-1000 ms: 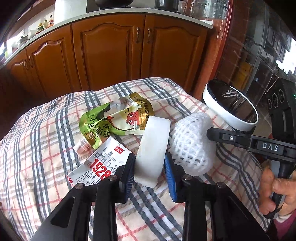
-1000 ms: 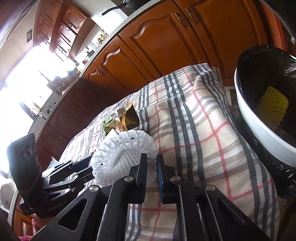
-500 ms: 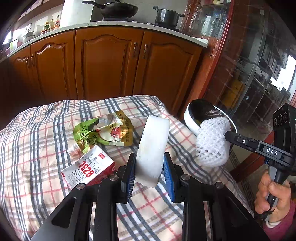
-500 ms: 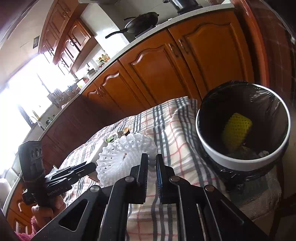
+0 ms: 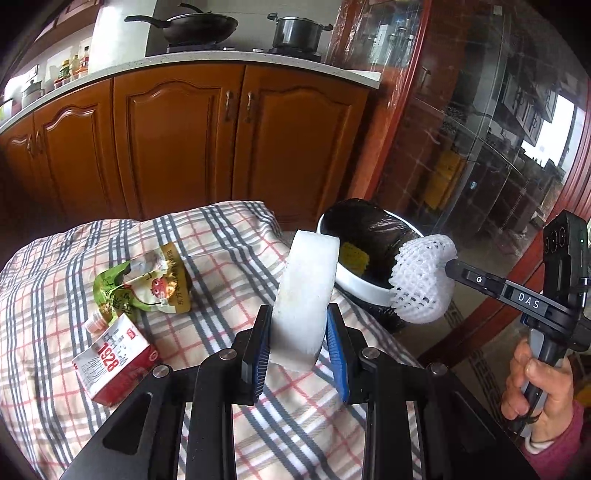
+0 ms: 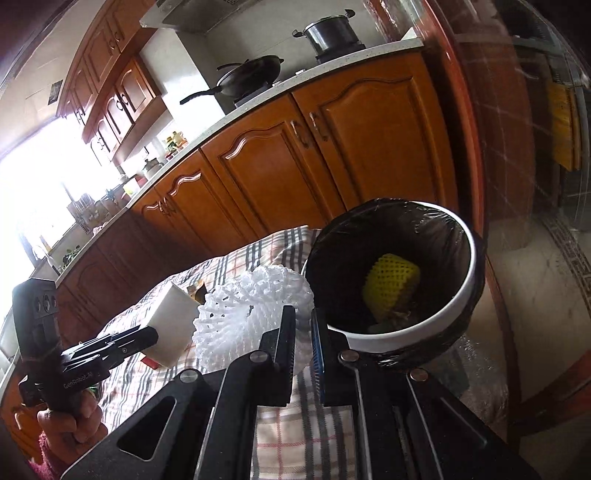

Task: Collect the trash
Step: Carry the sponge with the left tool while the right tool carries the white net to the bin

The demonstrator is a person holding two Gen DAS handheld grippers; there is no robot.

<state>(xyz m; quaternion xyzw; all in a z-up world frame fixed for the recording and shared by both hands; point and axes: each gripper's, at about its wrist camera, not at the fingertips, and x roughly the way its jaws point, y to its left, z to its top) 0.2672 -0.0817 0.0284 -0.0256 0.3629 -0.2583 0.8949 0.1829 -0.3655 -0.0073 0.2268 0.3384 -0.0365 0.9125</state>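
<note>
My left gripper (image 5: 298,314) is shut on a white foam block (image 5: 304,295) and holds it above the checked cloth (image 5: 221,258). My right gripper (image 6: 303,317) is shut on a white foam fruit net (image 6: 251,310), held beside the rim of the white bin (image 6: 461,295) lined with a black bag. The net also shows in the left wrist view (image 5: 421,280), at the bin (image 5: 362,288). A yellow foam net (image 6: 391,280) lies inside the bin. A green drink pouch (image 5: 144,284) and a red-and-white carton (image 5: 114,362) lie on the cloth.
Brown wooden cabinets (image 5: 184,140) stand behind the cloth-covered table. A wok (image 5: 199,27) and a pot (image 5: 299,33) sit on the counter. A glass door (image 5: 480,147) stands to the right, behind the bin.
Both grippers have lifted off the cloth with their loads. The right gripper has carried the white net right to the bin's rim. The left has raised the foam block.
</note>
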